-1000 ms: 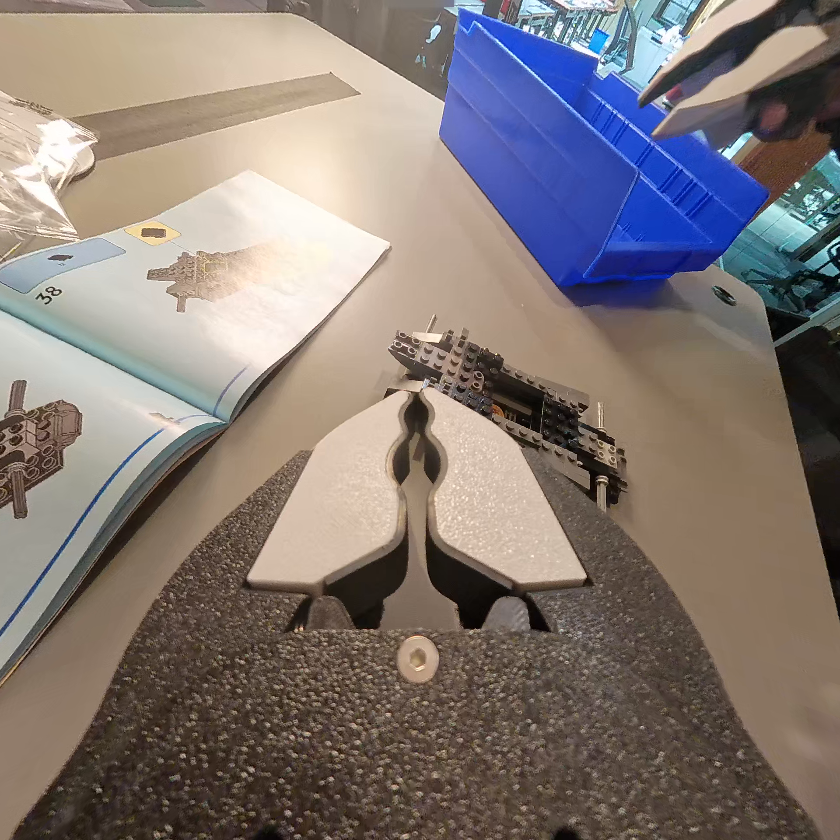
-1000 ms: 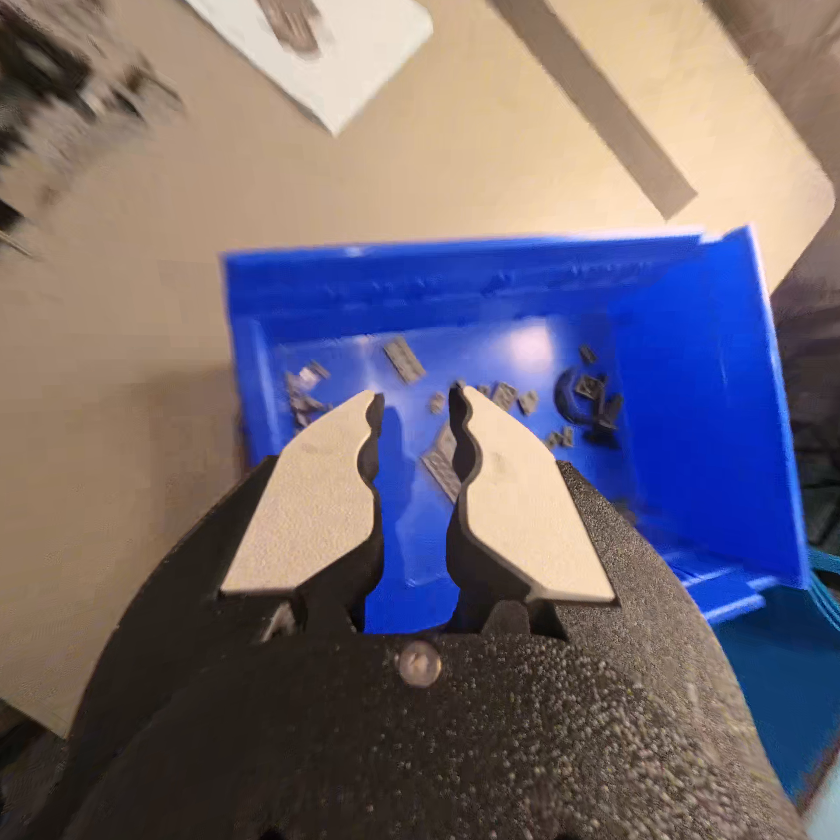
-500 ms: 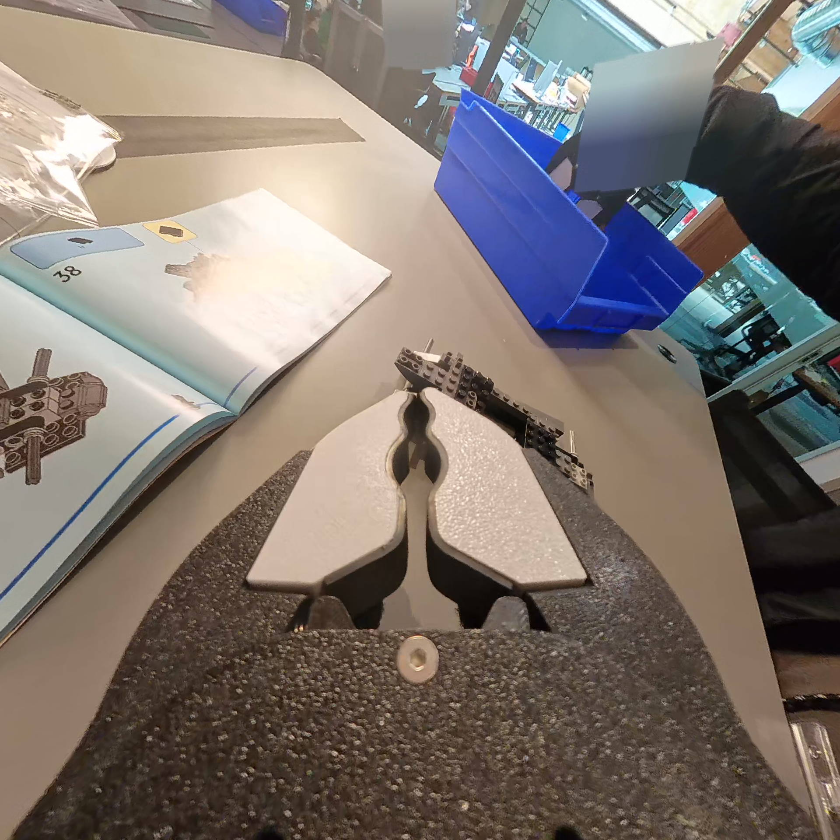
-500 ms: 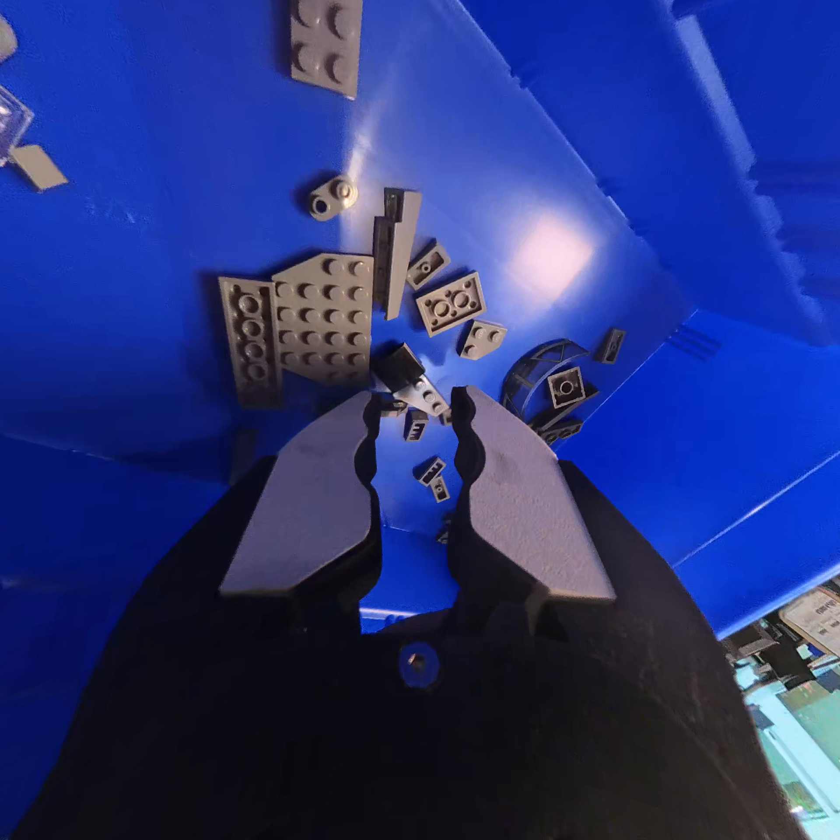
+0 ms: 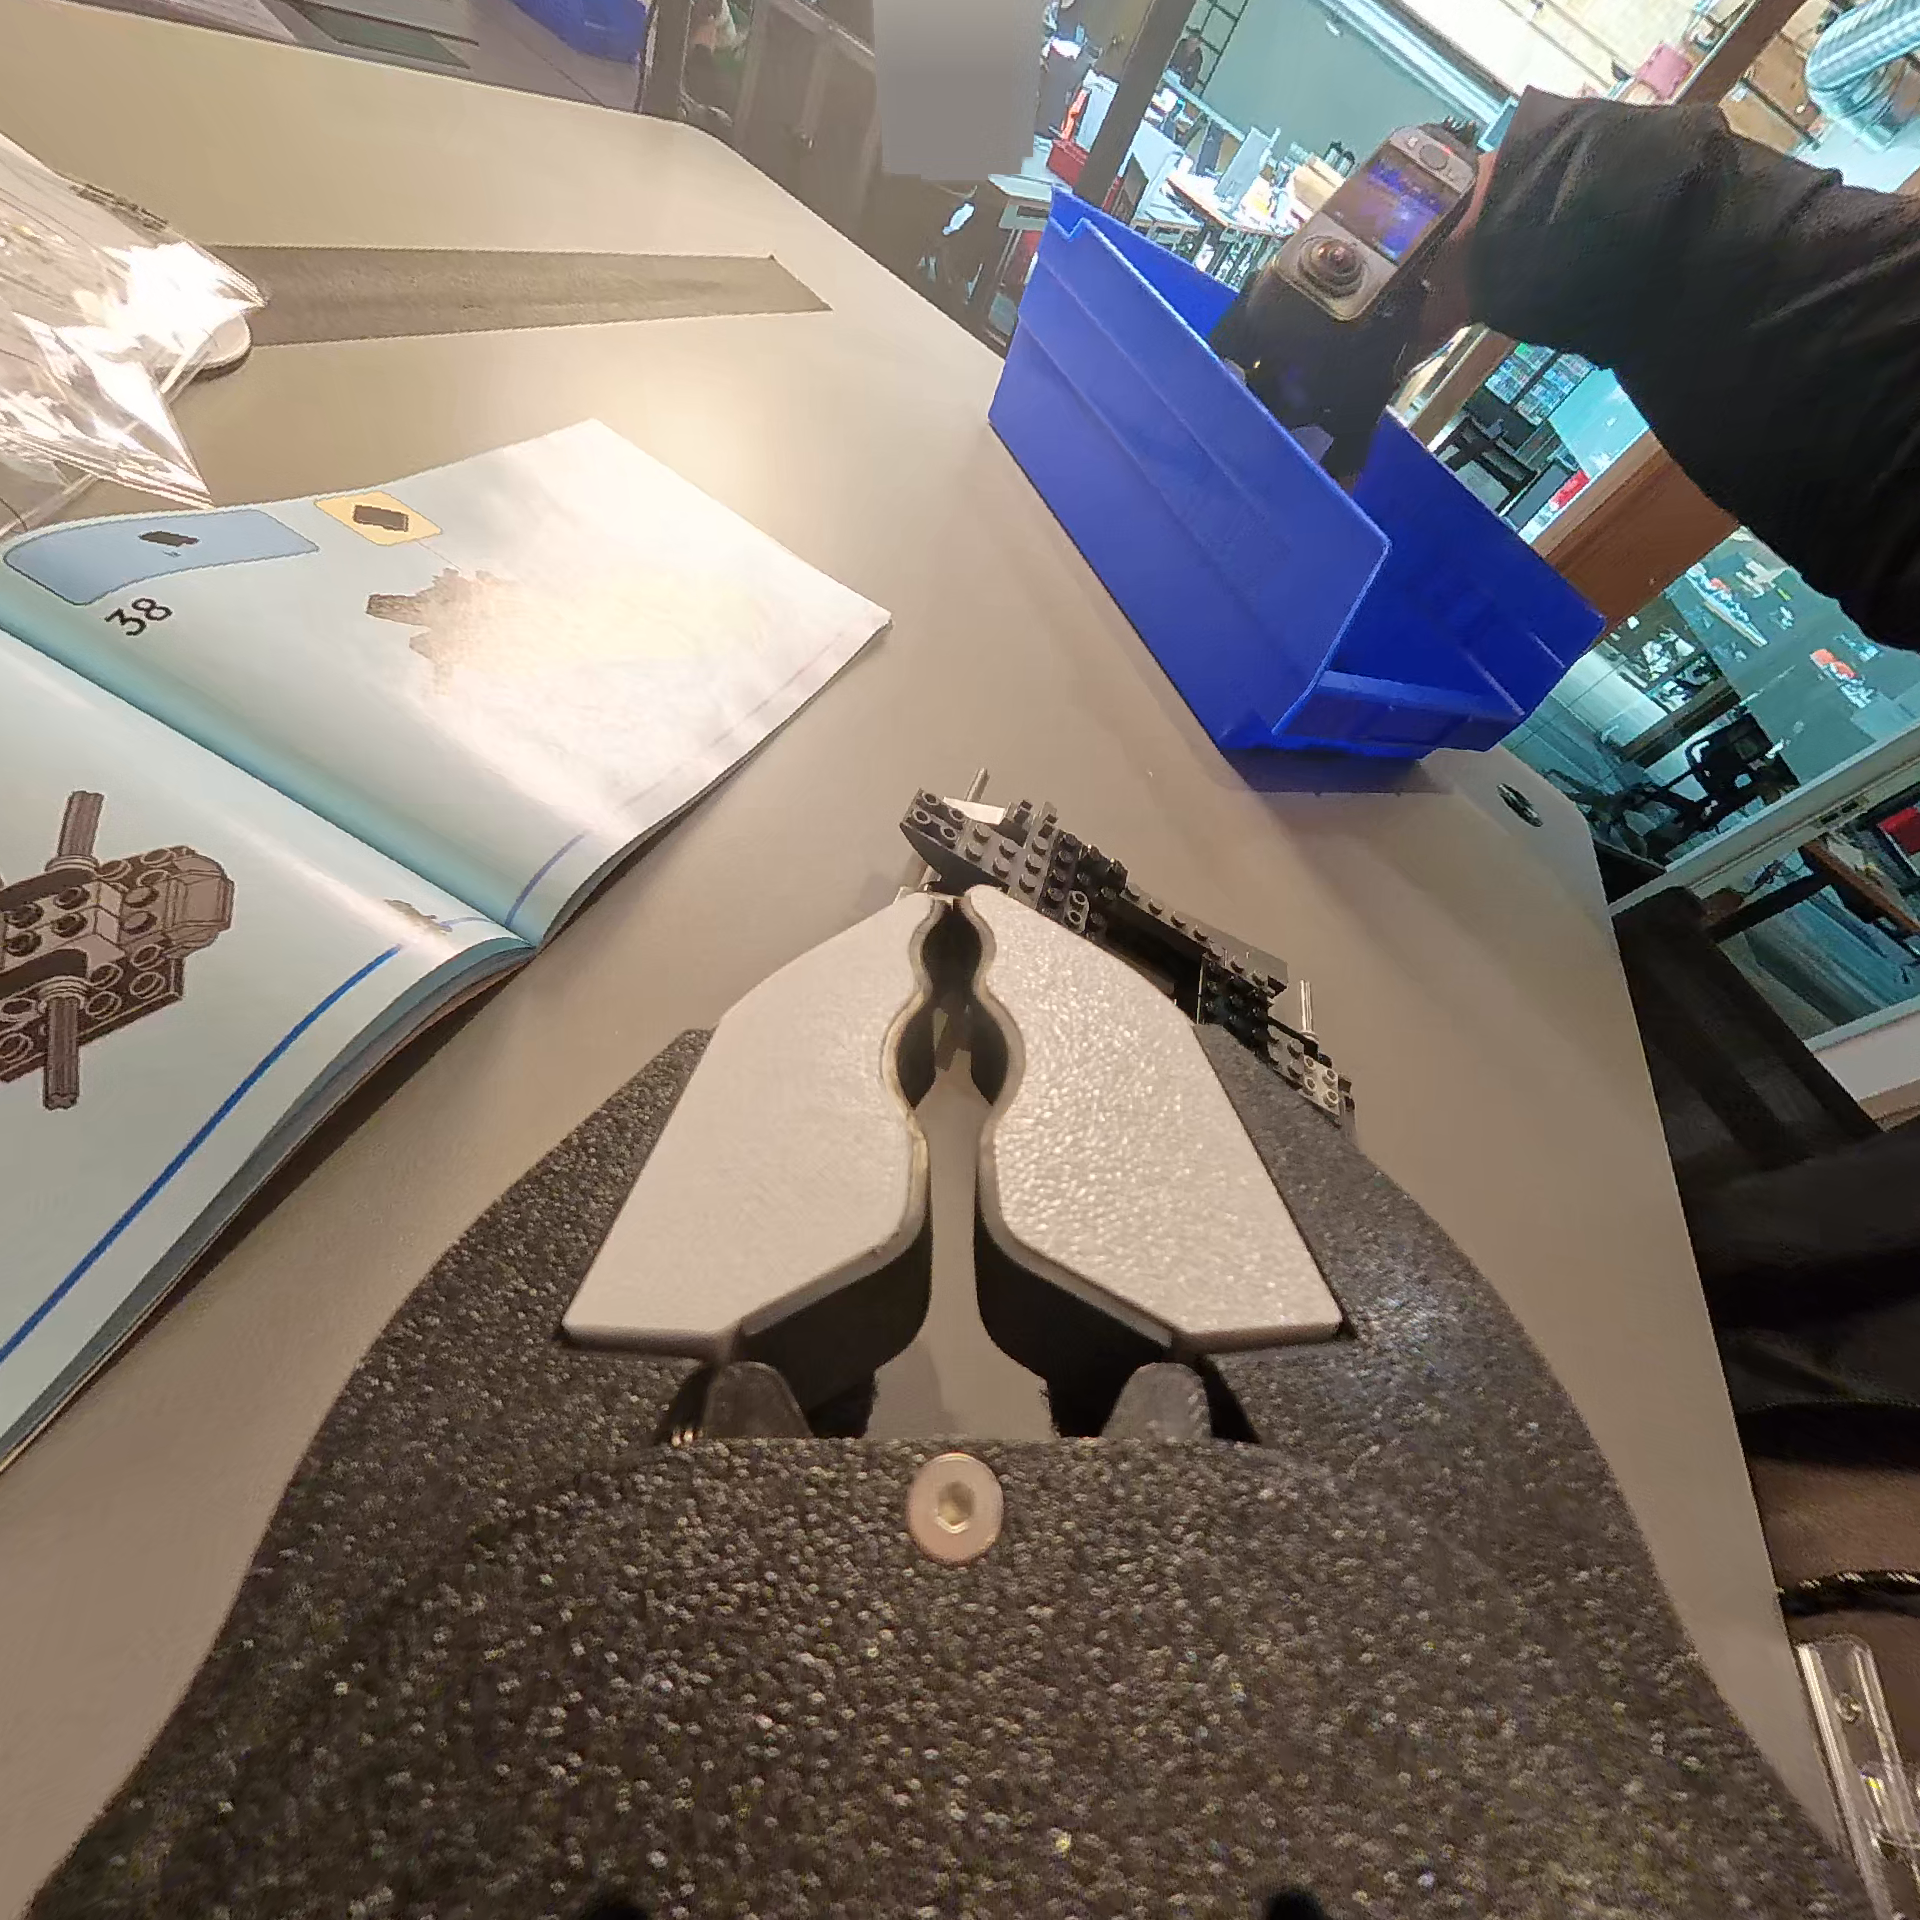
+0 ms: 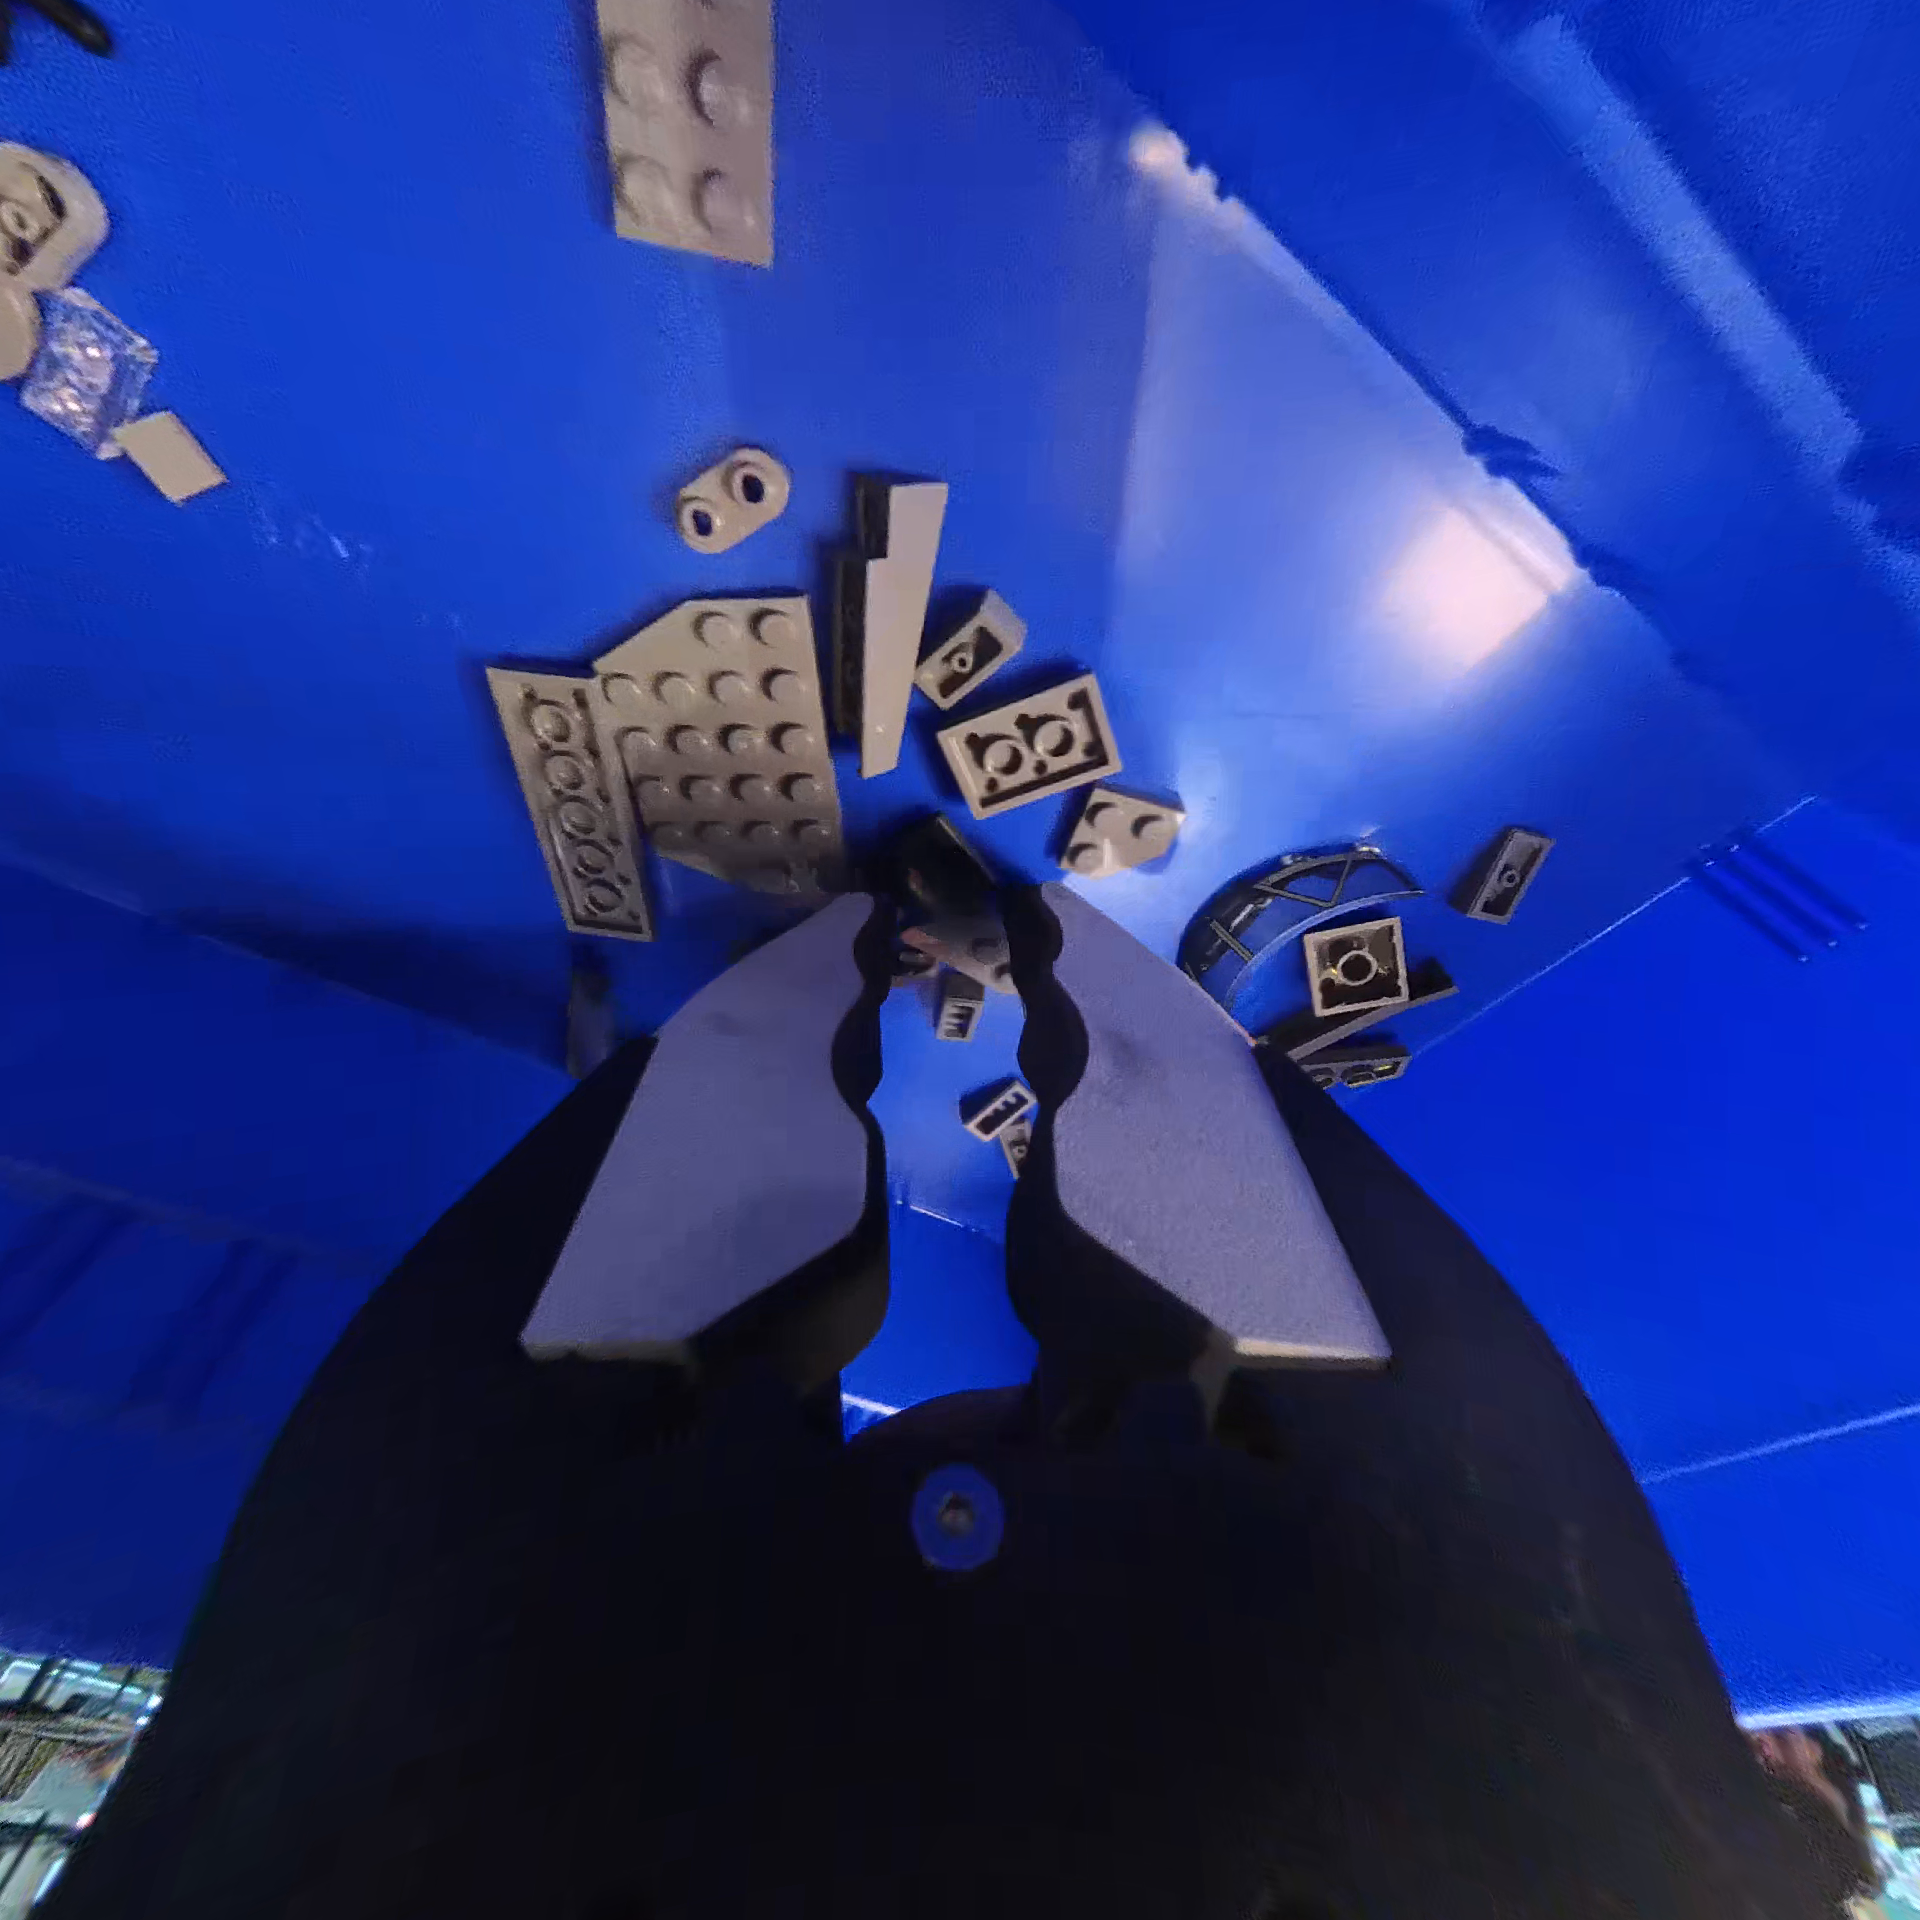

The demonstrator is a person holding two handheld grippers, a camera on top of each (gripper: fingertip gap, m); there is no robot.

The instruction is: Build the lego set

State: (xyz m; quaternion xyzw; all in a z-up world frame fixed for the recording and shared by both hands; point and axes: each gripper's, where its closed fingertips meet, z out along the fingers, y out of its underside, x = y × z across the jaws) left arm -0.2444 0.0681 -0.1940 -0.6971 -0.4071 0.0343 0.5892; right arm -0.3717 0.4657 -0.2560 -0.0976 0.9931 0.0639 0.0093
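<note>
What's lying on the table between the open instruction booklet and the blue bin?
In the left wrist view, only bare grey table lies between the instruction booklet and the blue bin. The dark brick model sits nearer, by the left gripper.

Right tongs (image 6: 951, 925) narrowed around black piece (image 6: 930, 868)

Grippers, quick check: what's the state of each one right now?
Left gripper: closed, against the dark brick model; a hold cannot be told.
Right gripper: fingers apart around a small dark brick piece; grip unclear.

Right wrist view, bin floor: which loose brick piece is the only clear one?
The small transparent block at the far left of the blue bin, beside a small grey tile. The other loose pieces are opaque grey or dark, except a framed curved dark piece.
</note>
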